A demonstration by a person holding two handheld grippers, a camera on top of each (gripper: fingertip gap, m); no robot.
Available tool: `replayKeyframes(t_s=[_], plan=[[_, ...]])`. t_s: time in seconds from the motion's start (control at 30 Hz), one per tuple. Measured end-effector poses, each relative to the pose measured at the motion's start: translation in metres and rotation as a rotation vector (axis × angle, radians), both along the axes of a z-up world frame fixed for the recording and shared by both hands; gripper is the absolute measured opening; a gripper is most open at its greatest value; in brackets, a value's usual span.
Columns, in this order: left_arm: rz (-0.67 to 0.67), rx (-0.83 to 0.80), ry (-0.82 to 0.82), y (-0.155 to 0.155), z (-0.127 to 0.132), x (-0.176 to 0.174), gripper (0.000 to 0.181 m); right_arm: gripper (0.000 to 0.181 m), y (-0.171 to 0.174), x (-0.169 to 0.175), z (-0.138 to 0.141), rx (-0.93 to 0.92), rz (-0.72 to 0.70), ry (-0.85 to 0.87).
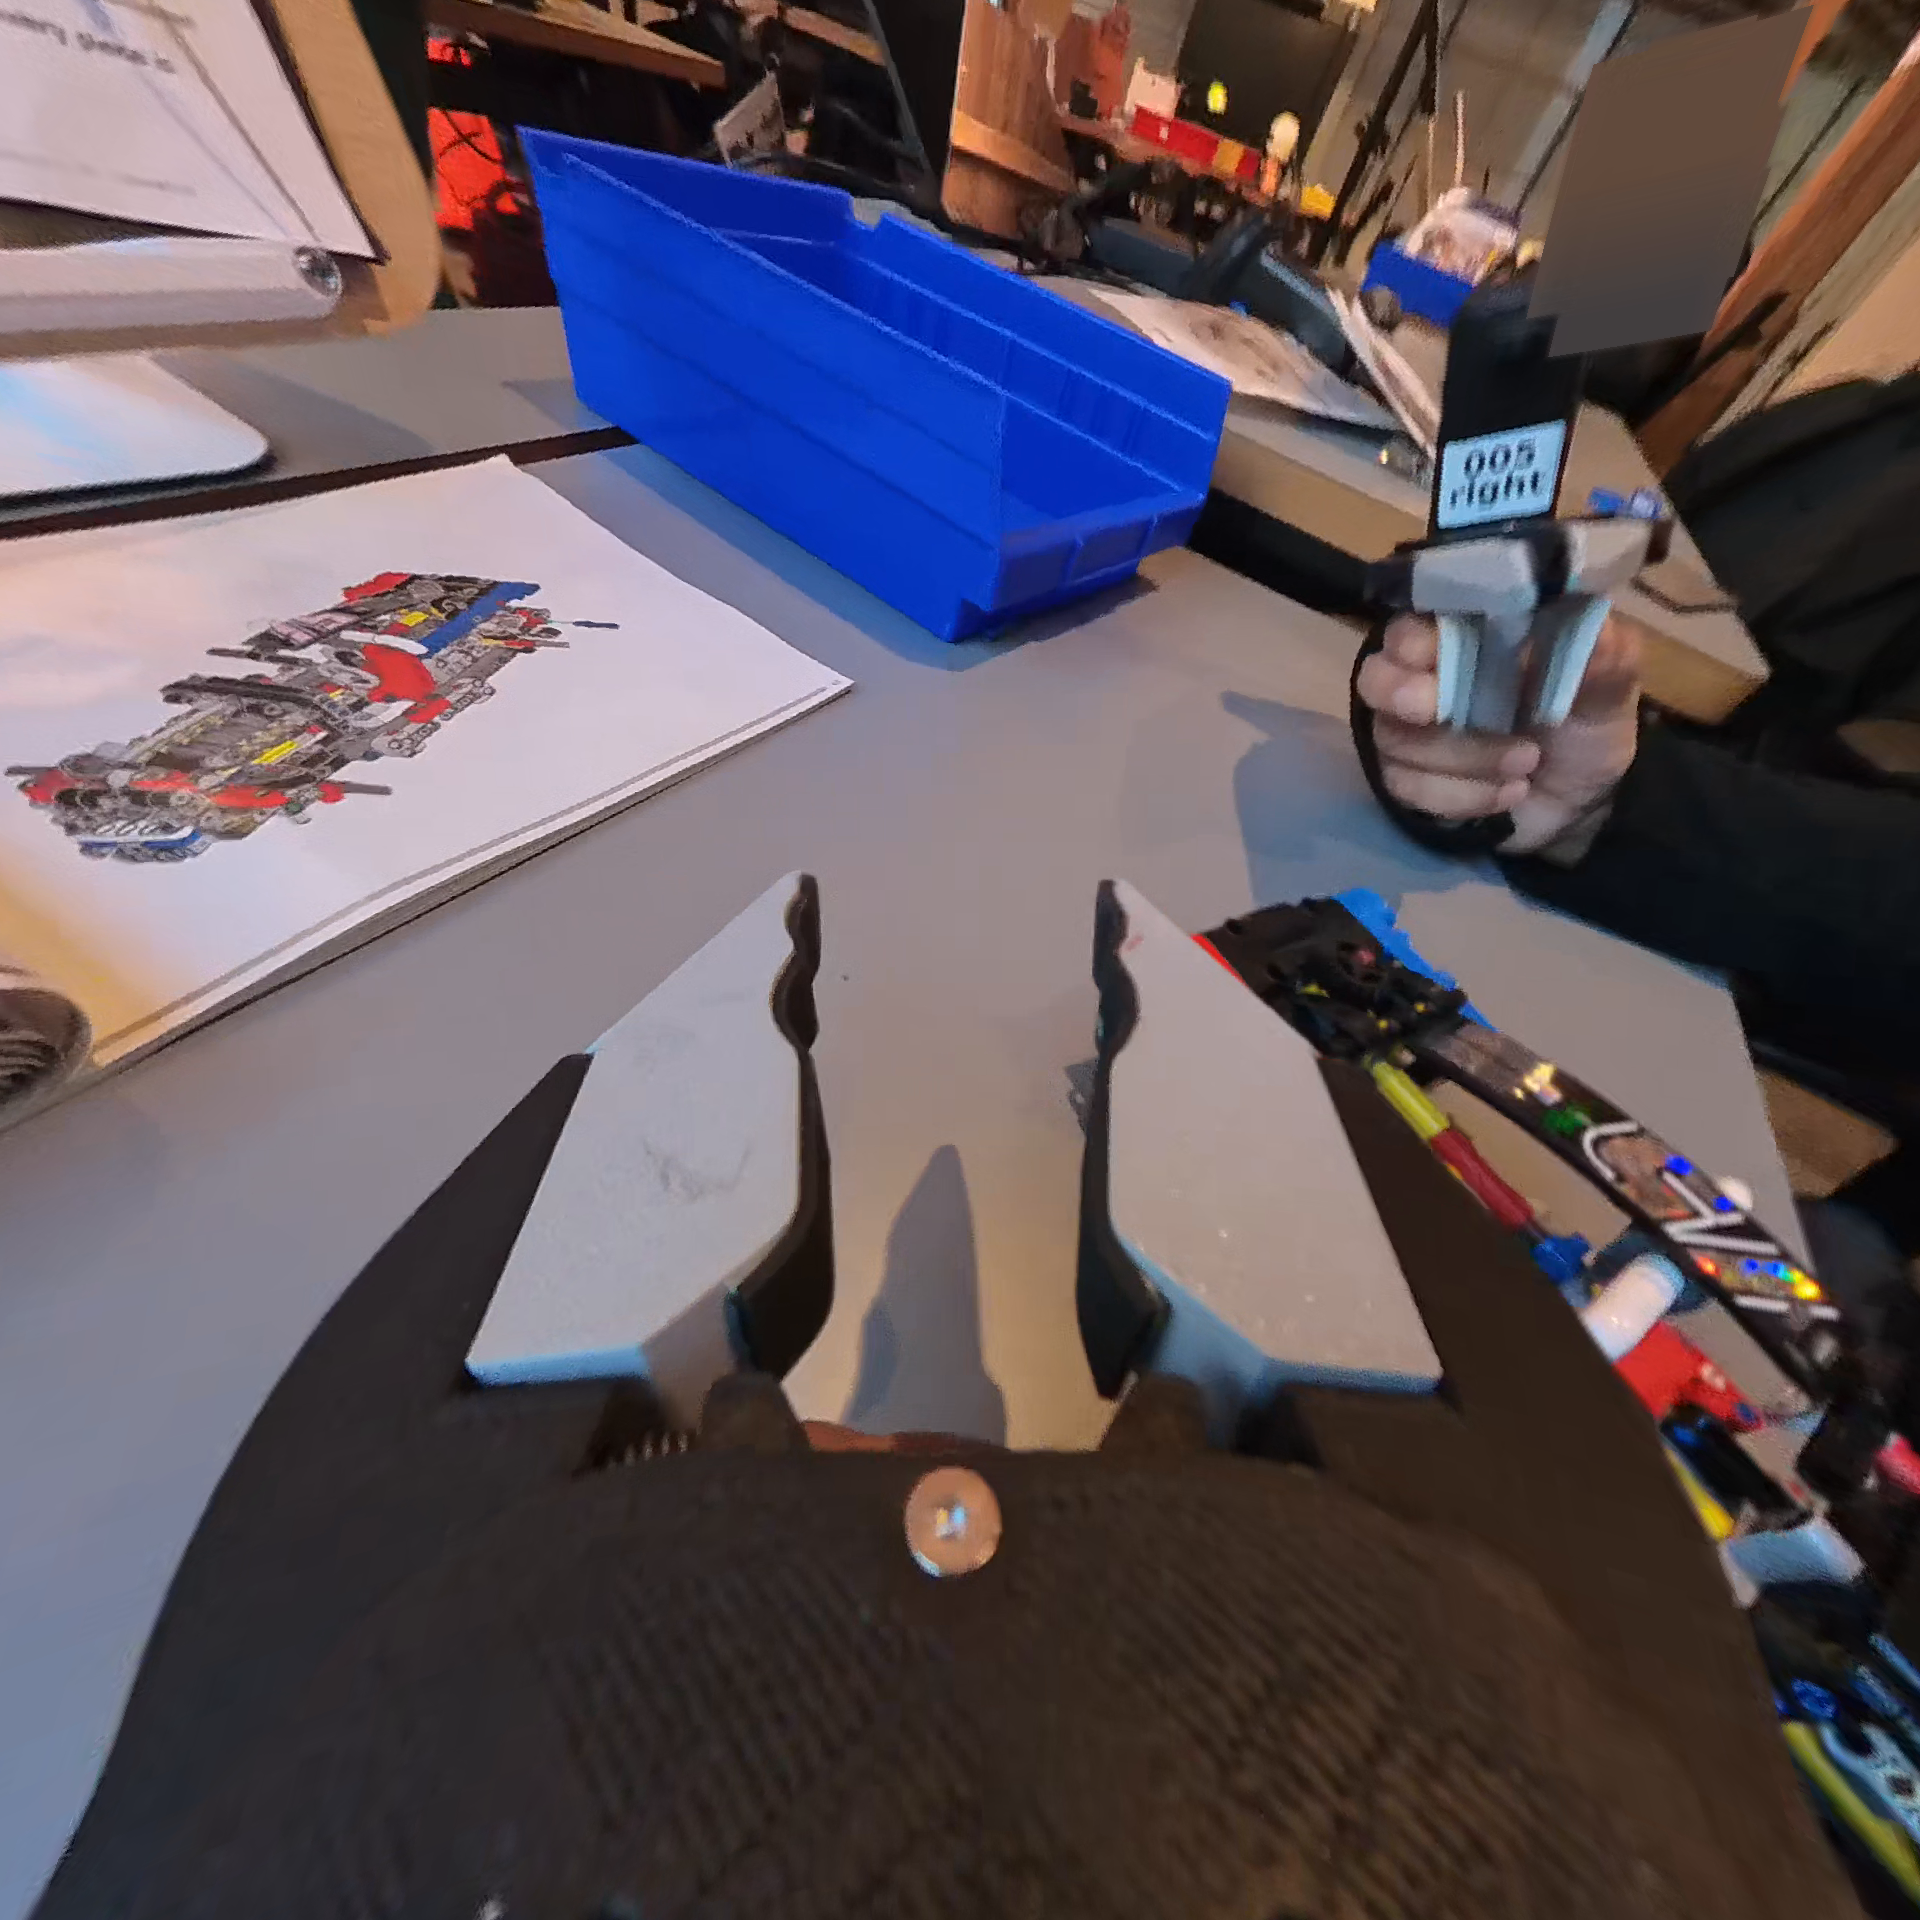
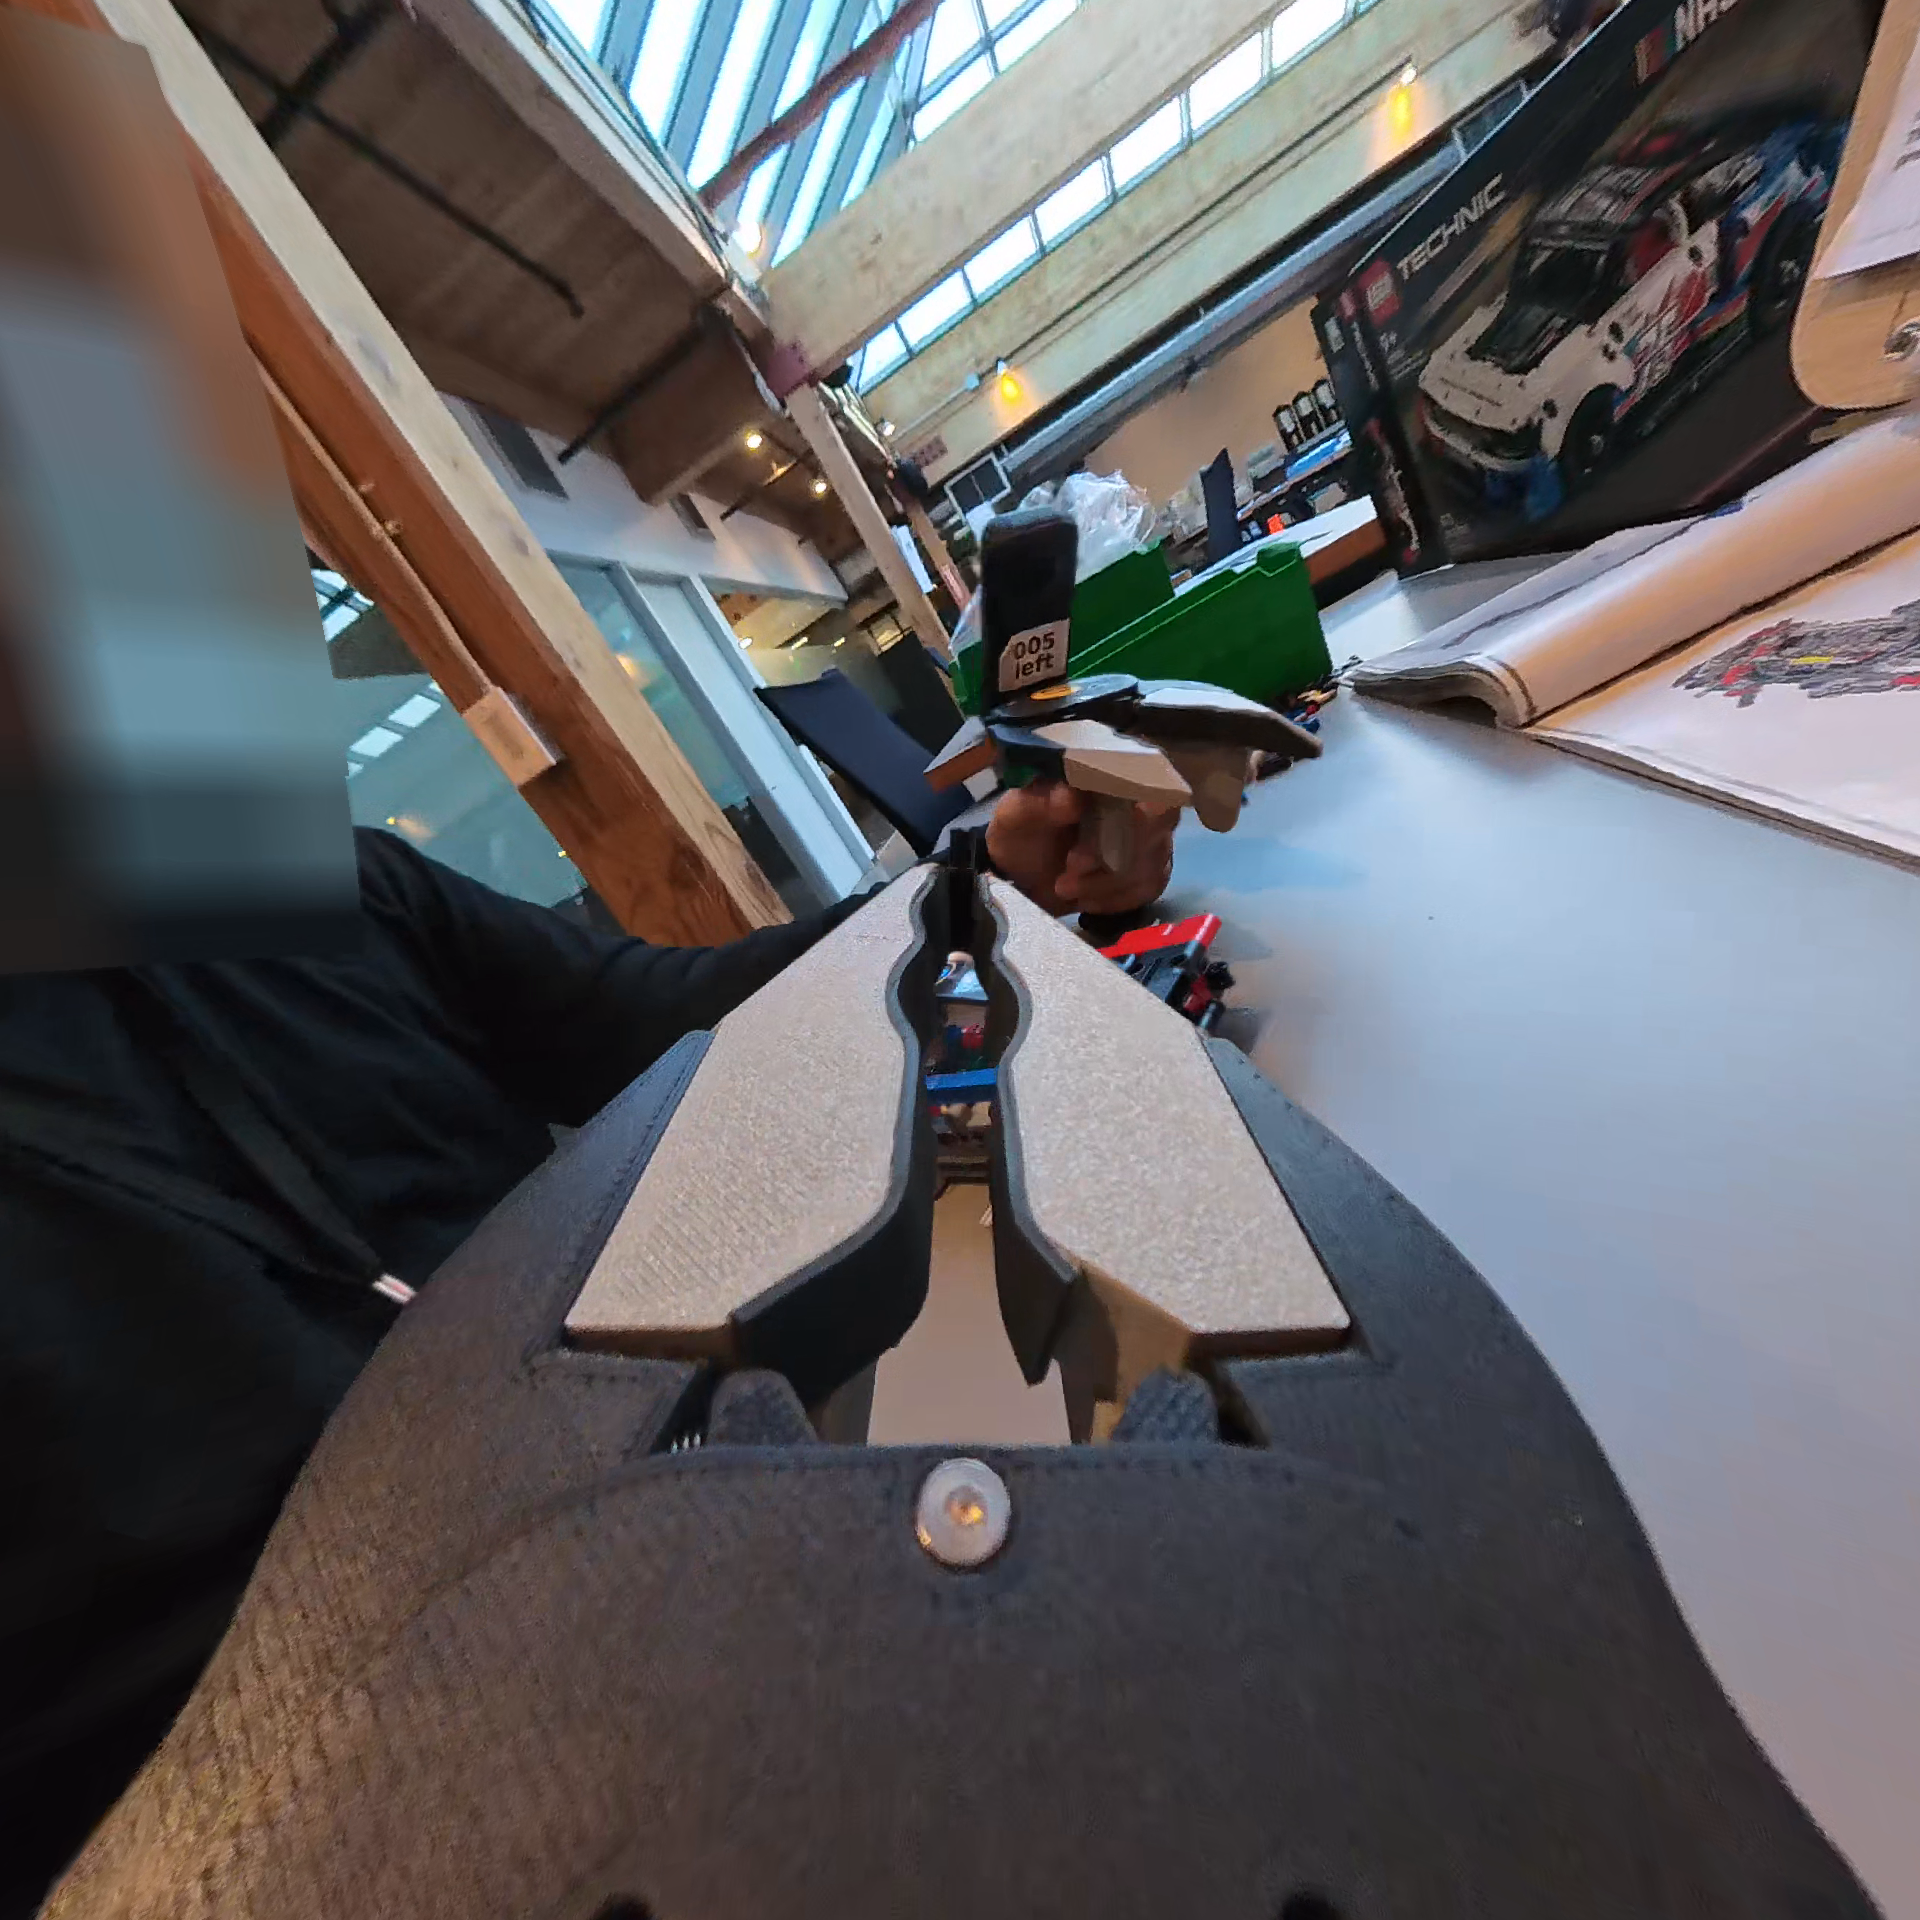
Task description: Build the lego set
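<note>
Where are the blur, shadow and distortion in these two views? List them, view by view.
Left wrist view: wide-angle bending at the edges; sharp shadow of the open left gripper on the grey table; the partly built lego car smeared at the right edge. Right wrist view: strongly tilted; right gripper sharp, pinching a small black lego piece; instruction booklet soft; bright skylights.

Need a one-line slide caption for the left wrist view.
Open left tool over grey table, between instruction booklet and partly built model.
</note>
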State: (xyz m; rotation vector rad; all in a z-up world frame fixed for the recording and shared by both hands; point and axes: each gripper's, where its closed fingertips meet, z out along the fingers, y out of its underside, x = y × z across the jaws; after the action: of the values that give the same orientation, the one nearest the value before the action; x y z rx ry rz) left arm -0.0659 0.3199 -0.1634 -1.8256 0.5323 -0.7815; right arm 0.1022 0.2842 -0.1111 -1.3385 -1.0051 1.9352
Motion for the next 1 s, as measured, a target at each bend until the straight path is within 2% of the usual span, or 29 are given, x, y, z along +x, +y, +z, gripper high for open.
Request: replayKeyframes(t_s=[0.2, 0.3, 0.47, 0.67, 0.8, 0.9, 1.0], plan=[[0.040, -0.043, -0.058, 0.015, 0.000, -0.005, 0.045, 0.000, -0.001, -0.011, -0.005, 0.045, 0.038, -0.048], [-0.037, -0.097, 0.012, 0.012, -0.013, 0.011, 0.047, 0.000, -0.007, -0.014, -0.008, 0.069, 0.081, -0.064], [-0.063, -0.045, 0.111, 0.008, -0.016, 0.020, 0.045, 0.000, -0.006, -0.014, -0.005, 0.072, 0.093, -0.053], [0.080, -0.031, 0.214, 0.023, -0.023, 0.011, 0.040, 0.000, -0.007, -0.016, -0.007, 0.119, 0.053, -0.077], [0.126, -0.059, 0.141, 0.028, -0.019, 0.002, 0.038, 0.000, 0.000, -0.017, -0.008, 0.129, -0.013, -0.086], [0.213, -0.066, 0.095, 0.034, -0.016, -0.011, 0.034, 0.000, 0.003, -0.019, -0.008, 0.133, -0.029, -0.086], [0.210, -0.097, 0.160, 0.031, -0.024, -0.009, 0.034, 0.000, 0.010, -0.026, -0.009, 0.126, -0.034, -0.086]])
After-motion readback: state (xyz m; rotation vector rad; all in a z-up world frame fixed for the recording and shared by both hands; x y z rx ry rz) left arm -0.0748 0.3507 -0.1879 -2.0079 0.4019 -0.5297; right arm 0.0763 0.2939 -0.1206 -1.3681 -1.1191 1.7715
